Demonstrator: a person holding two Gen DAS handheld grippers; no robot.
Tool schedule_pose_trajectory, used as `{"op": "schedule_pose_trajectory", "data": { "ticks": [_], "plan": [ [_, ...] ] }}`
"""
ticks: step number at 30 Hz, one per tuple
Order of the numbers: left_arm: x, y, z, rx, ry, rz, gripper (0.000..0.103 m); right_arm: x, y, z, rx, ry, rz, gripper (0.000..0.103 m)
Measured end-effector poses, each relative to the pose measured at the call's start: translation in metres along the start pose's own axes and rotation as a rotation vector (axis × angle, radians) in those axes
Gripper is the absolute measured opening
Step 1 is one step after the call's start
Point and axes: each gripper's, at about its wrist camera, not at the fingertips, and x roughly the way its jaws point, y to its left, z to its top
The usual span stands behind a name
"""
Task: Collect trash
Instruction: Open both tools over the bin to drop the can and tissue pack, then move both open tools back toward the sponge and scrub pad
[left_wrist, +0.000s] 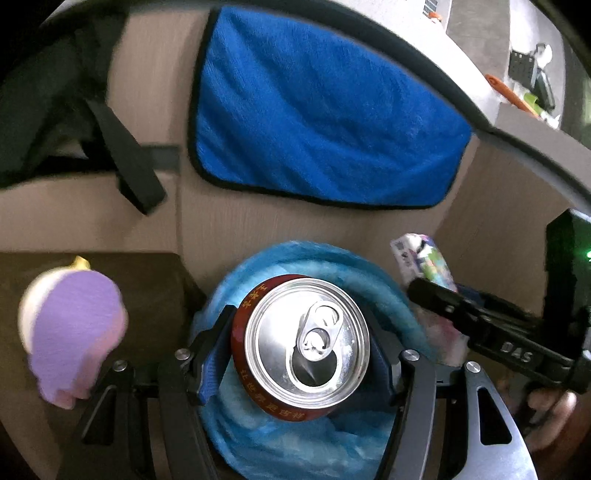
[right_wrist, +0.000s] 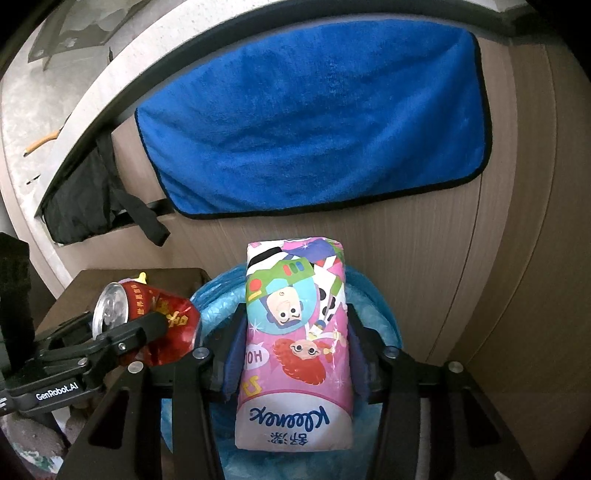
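Can (left_wrist: 301, 343) clamped in left gripper (left_wrist: 301, 354), top toward camera | tissue pack (right_wrist: 295, 343) lengthwise between right gripper (right_wrist: 291, 354) pads, grip unclear | blue-lined bin (left_wrist: 384, 295) directly beneath both

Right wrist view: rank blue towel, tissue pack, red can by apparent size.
1. Blue towel
2. Tissue pack, though it sits nearest the camera, so it looks inflated
3. Red can, partly hidden

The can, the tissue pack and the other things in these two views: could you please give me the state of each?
Can: opened, dented, held by left gripper.
Tissue pack: held in right gripper.
Bin: open, blue liner.
Blue towel: hanging flat.
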Motion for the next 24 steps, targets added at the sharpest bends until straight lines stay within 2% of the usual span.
{"op": "schedule_pose_trajectory", "data": {
  "ticks": [2, 3, 7, 11, 18, 21, 24],
  "plan": [
    [0.0, 0.007, 0.003, -0.035, 0.01, -0.028, 0.074, 0.001, -0.003, 0.001, 0.02, 0.007, -0.004, 0.052],
    [-0.003, 0.01, 0.005, -0.042, 0.003, -0.019, 0.083, 0.0, -0.006, 0.001, 0.034, 0.007, -0.004, 0.053],
    [-0.018, 0.016, 0.014, -0.051, -0.038, -0.012, 0.092, -0.006, -0.009, 0.004, 0.053, -0.001, -0.015, 0.058],
    [-0.044, 0.026, 0.024, -0.056, -0.098, 0.012, 0.092, -0.015, 0.001, 0.007, 0.03, -0.016, -0.029, 0.058],
    [-0.113, 0.084, 0.033, -0.069, -0.208, 0.17, 0.097, -0.024, 0.041, 0.012, -0.052, -0.031, -0.009, 0.06],
    [-0.133, 0.116, 0.027, -0.103, -0.202, 0.237, 0.097, -0.02, 0.062, 0.011, -0.071, -0.018, 0.035, 0.061],
    [-0.147, 0.152, 0.017, -0.123, -0.159, 0.296, 0.097, -0.01, 0.092, 0.01, -0.102, 0.007, 0.083, 0.061]
  ]
}}
